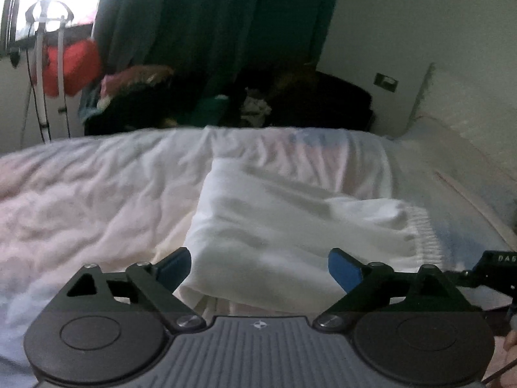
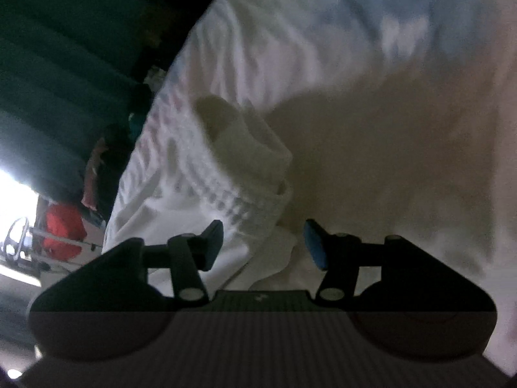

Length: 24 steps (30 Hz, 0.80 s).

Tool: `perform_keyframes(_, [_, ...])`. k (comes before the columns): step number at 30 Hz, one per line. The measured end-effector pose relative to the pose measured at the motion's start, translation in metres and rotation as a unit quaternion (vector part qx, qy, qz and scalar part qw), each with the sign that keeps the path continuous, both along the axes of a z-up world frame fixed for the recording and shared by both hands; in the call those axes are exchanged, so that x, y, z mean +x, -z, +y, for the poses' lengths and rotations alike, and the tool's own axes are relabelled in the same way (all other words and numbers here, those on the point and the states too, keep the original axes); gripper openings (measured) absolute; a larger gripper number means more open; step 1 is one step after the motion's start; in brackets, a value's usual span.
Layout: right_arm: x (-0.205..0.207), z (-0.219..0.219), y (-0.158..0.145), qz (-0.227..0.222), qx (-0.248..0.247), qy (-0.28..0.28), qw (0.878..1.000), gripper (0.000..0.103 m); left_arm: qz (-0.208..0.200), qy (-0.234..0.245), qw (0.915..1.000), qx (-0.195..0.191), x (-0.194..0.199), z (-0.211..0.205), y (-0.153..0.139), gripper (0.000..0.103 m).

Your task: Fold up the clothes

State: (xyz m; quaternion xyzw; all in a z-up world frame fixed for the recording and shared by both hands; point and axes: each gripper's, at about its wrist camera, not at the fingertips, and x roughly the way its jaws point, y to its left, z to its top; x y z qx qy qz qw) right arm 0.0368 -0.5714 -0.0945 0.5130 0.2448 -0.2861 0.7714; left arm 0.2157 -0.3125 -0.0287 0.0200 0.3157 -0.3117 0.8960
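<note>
A white garment [image 1: 274, 223] lies partly folded on the bed, with a ribbed elastic waistband [image 1: 423, 236] at its right end. My left gripper [image 1: 258, 270] is open, its blue-padded jaws wide apart just over the garment's near edge, holding nothing. In the right wrist view the same garment [image 2: 245, 168] shows its ribbed waistband [image 2: 219, 190] and an opening. My right gripper [image 2: 263, 245] is open, its jaws either side of the garment's near corner, not closed on it. A bit of the right gripper [image 1: 497, 268] shows at the left wrist view's right edge.
The bed has a wrinkled white and pale pink sheet [image 1: 97, 187]. Behind it hang dark green curtains [image 1: 210, 32]. A pile of dark and coloured clothes [image 1: 226, 100] lies past the bed's far edge. A red item hangs on a white stand [image 1: 69, 64] by the window.
</note>
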Motion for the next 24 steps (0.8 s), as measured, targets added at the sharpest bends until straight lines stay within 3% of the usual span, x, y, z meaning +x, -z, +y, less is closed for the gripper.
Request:
perform_keyframes(5, [-0.029, 0.026, -0.06, -0.016, -0.08, -0.047, 0.996, 0.062, -0.038, 0.01, 0.9991, -0.012, -0.052, 0.01, -0.056, 0.103])
perform_keyframes(6, [-0.034, 0.033, -0.073, -0.014, -0.101, -0.057, 0.993, 0.076, -0.05, 0.014, 0.9986, -0.012, -0.063, 0.014, -0.066, 0.103])
perform_keyframes(8, [-0.04, 0.038, -0.098, -0.019, -0.15, -0.069, 0.986, 0.095, -0.067, 0.021, 0.9975, -0.012, -0.085, 0.022, -0.085, 0.103])
perform_keyframes(15, [-0.08, 0.082, -0.158, -0.038, -0.254, -0.12, 0.959, 0.093, -0.103, 0.018, 0.9943, -0.022, -0.145, 0.057, -0.134, 0.103])
perform_keyframes(24, [-0.134, 0.151, -0.204, -0.073, -0.344, -0.137, 0.926, 0.093, -0.152, 0.015, 0.9877, -0.033, -0.216, 0.112, -0.167, 0.103])
